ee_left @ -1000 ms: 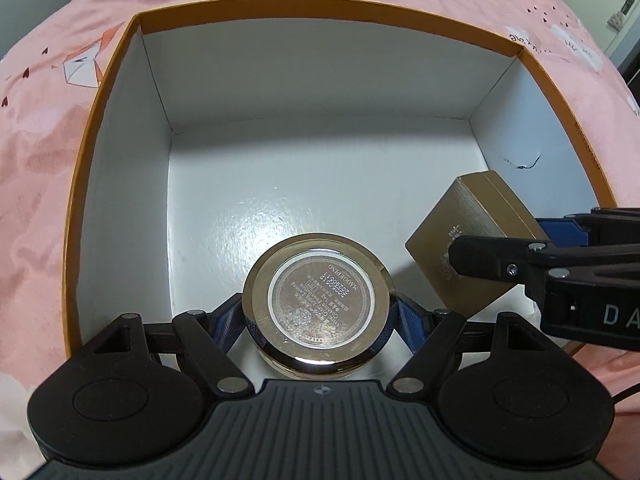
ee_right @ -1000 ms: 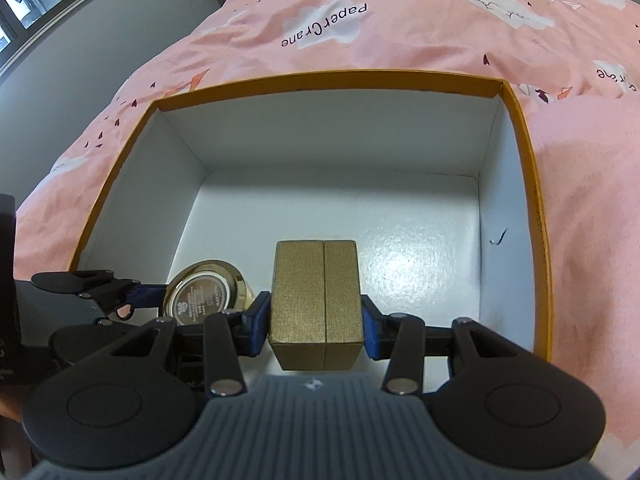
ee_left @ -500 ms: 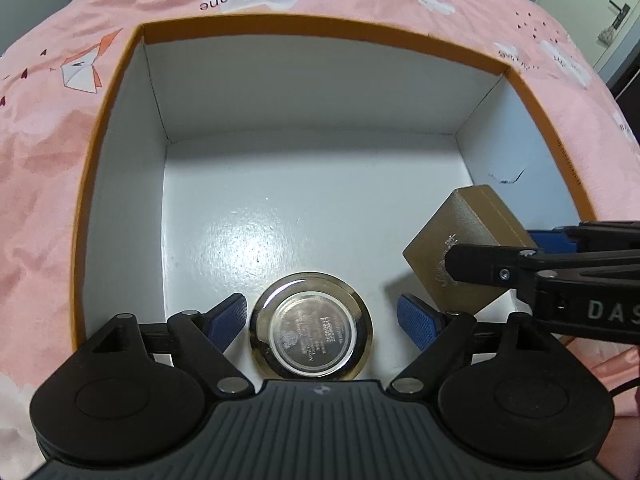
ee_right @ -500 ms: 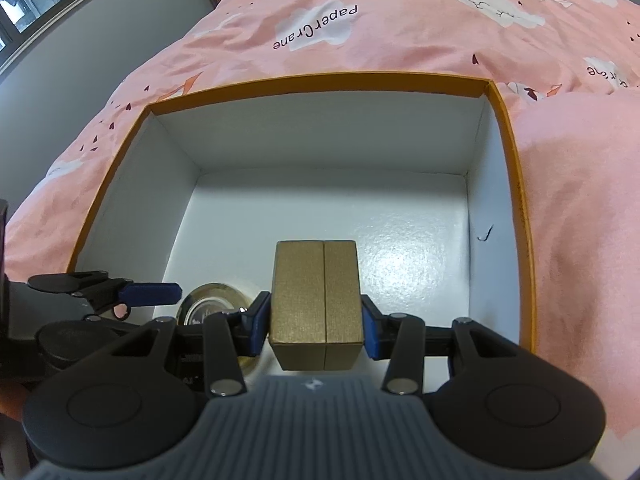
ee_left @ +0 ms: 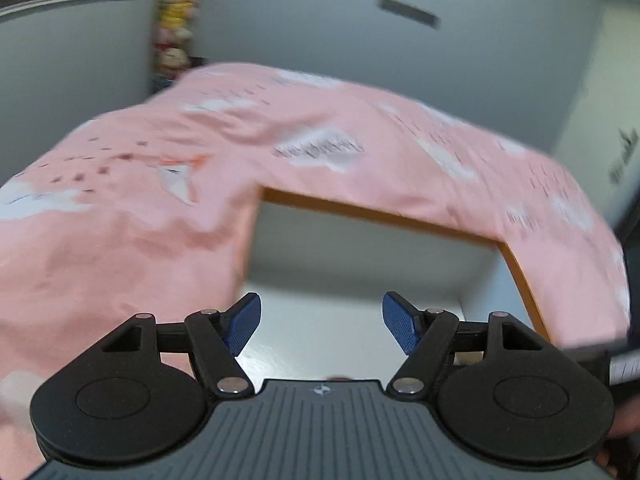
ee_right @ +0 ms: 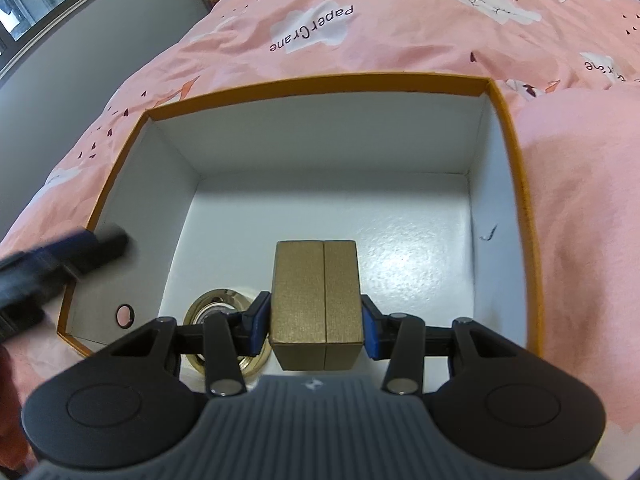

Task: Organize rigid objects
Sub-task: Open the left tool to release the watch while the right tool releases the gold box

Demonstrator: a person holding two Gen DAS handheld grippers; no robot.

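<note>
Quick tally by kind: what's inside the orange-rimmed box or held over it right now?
Round gold tins: 1, round gold tin lying on the floor of the orange-rimmed box.
Gold boxes: 1, gold box gripped in the right claw.
Total: 2.
Left claw: open, holding nothing.

Left tongs [ee_left: 322, 328]: two black linkage arms on round black discs, each disc with a shallow circular recess.
Left pads [ee_left: 243, 328]: blue, ribbed, wedge-shaped.
Left screws: silver pins at every linkage joint, two larger ones nearest the body.
Left body [ee_left: 320, 432]: dark grey housing with raised ribs fanning out, and a small pale star-like emblem at its top edge.
Right tongs [ee_right: 316, 326]: same build, black arms and discs, with triangular cut-outs in the outer links.
Right pads [ee_right: 259, 322]: blue, flat.
Right body [ee_right: 316, 432]: grey, ribbed, same emblem.
</note>
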